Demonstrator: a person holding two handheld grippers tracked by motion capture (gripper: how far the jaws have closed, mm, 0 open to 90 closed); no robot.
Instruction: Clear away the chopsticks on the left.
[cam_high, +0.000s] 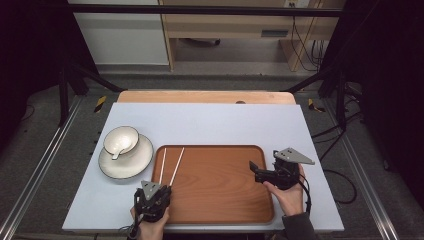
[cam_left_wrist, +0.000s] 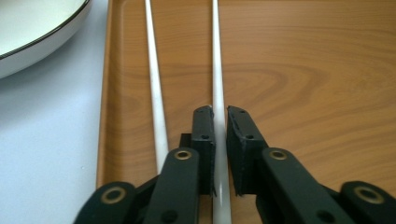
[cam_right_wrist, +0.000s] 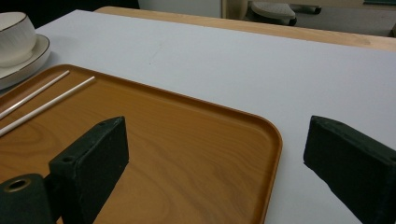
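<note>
At lower centre of the high view, a wooden tray (cam_high: 220, 190) carries two white chopsticks (cam_high: 176, 166) along its left side; the left gripper (cam_left_wrist: 220, 116) is clenched around one, likely a pickup calling for a lift, while the right gripper (cam_right_wrist: 215, 154) waits released.

Chopsticks (cam_left_wrist: 156, 88): plain white, both.
Tray (cam_high: 220, 200): orange-brown, with wood grain pattern.
Plate (cam_high: 131, 166): cream white, thin dark line at the rim.
Bowl (cam_high: 121, 139): cream white, fine ribs outside, dark rim line.
Tabletop (cam_high: 225, 122): pale blue-grey; its far edge is light wood.
Grippers: black.
</note>
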